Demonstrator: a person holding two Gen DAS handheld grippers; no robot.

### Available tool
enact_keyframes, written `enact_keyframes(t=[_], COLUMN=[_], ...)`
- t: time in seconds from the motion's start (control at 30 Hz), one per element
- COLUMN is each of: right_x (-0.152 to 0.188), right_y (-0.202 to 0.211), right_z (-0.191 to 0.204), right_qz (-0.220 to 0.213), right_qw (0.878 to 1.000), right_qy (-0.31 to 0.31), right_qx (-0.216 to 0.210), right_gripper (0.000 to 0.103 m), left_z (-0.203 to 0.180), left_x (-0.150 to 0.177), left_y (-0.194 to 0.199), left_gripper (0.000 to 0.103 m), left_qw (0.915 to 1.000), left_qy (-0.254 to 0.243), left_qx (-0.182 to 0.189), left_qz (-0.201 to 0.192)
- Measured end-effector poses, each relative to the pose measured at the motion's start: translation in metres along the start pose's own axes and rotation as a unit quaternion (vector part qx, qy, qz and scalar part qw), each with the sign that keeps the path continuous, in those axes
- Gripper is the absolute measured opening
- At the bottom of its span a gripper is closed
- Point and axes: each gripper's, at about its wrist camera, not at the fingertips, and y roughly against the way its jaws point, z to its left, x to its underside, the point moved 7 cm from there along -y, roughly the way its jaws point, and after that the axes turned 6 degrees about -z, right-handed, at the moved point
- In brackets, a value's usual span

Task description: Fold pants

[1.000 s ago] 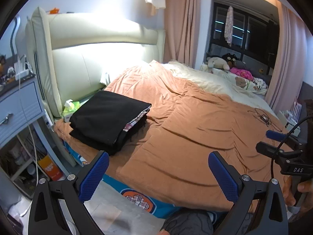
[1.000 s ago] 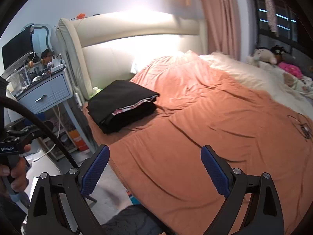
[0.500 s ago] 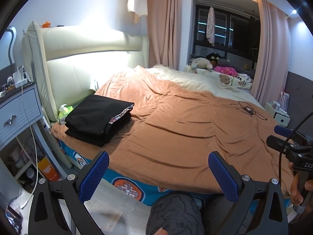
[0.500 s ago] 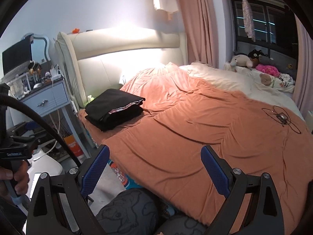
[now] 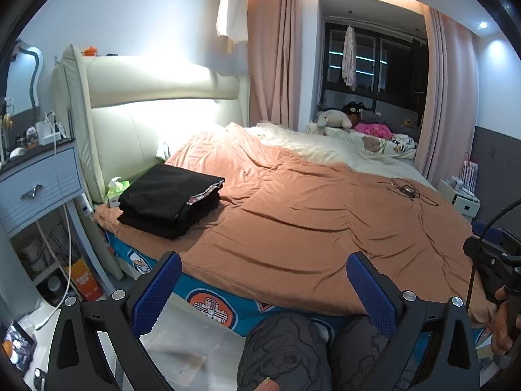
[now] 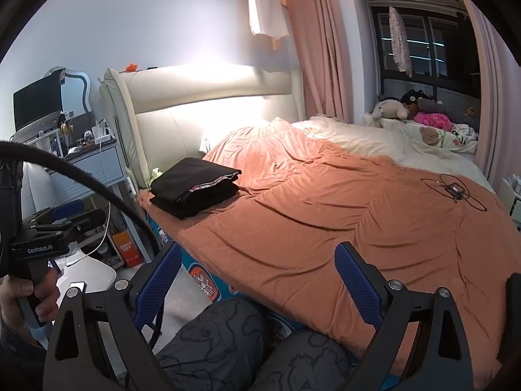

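Left claw [image 5: 263,288] and right claw [image 6: 257,278] both apart, empty, well clear of bed; folded black fabric pants [image 5: 171,198] parked on rust-orange quilt [image 5: 325,221] corner, fold looks done.

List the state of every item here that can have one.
Left gripper: open, empty.
Right gripper: open, empty.
Black folded pants: stacked on the bed corner, untouched.
Rust-orange duvet: spread, wrinkled.
Blue-grey nightstand drawer: closed.
Pink curtains: drawn aside.

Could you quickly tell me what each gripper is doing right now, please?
Left gripper: open, holding nothing, off the bed's near edge.
Right gripper: open, holding nothing, off the bed's near edge.
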Motion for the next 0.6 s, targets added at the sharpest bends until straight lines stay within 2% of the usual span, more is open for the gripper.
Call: enact_keyframes(t=[0.6], right_x=[0.031], right_y=[0.015], right_z=[0.004], right_qz=[0.001], right_qw=[1.0], right_qy=[-0.014], right_qx=[0.026], right_gripper=[0.095], left_z=[-0.006], left_x=[0.024], left_y=[0.02], left_gripper=[0.102], left_qw=[0.9998], left_qy=[-0.012], left_qx=[-0.002], left_qz=[-0.018])
